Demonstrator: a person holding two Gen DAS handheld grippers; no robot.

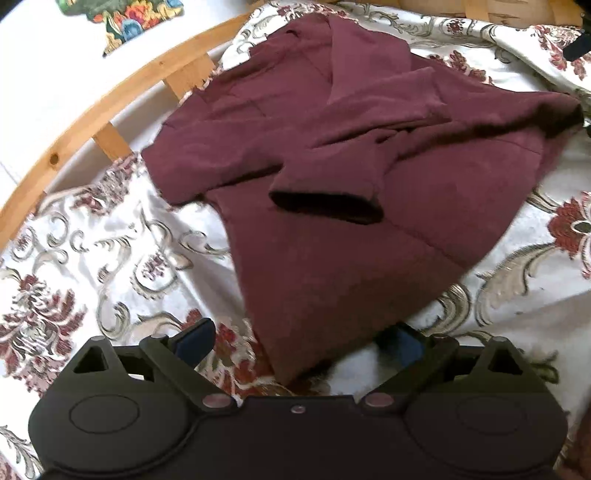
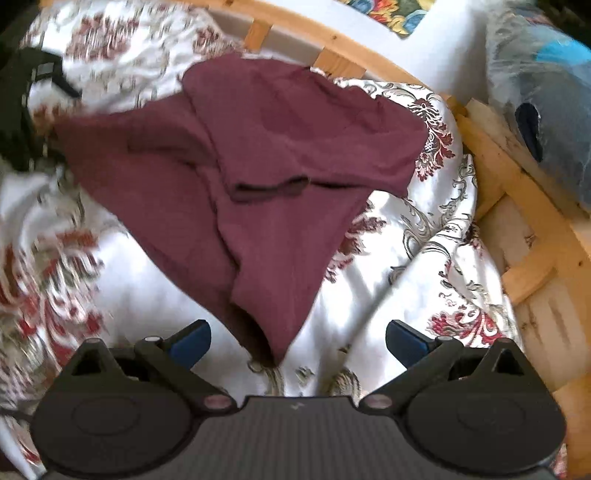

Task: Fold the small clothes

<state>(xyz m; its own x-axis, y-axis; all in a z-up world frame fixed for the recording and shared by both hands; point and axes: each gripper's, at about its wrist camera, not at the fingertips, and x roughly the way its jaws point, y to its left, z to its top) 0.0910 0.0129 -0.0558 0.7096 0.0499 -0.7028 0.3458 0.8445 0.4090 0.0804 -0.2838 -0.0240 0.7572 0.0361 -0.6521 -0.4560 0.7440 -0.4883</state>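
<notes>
A small maroon long-sleeved top (image 1: 332, 155) lies on a white floral bedspread (image 1: 110, 240), its sleeves folded across the body and one dark cuff (image 1: 325, 203) facing me. My left gripper (image 1: 299, 345) is open, and the top's near corner lies between its blue-padded fingers (image 1: 194, 341). In the right wrist view the same top (image 2: 258, 155) lies spread, with a corner reaching down between the fingers of my right gripper (image 2: 297, 341), which is open. The left gripper (image 2: 22, 107) shows dark at the left edge there.
A curved wooden bed frame (image 1: 92, 107) runs along the far left, and it also shows in the right wrist view (image 2: 517, 206) at the right. A colourful floral cloth (image 1: 125, 18) lies beyond it. A plastic-wrapped bundle (image 2: 546, 92) sits at the top right.
</notes>
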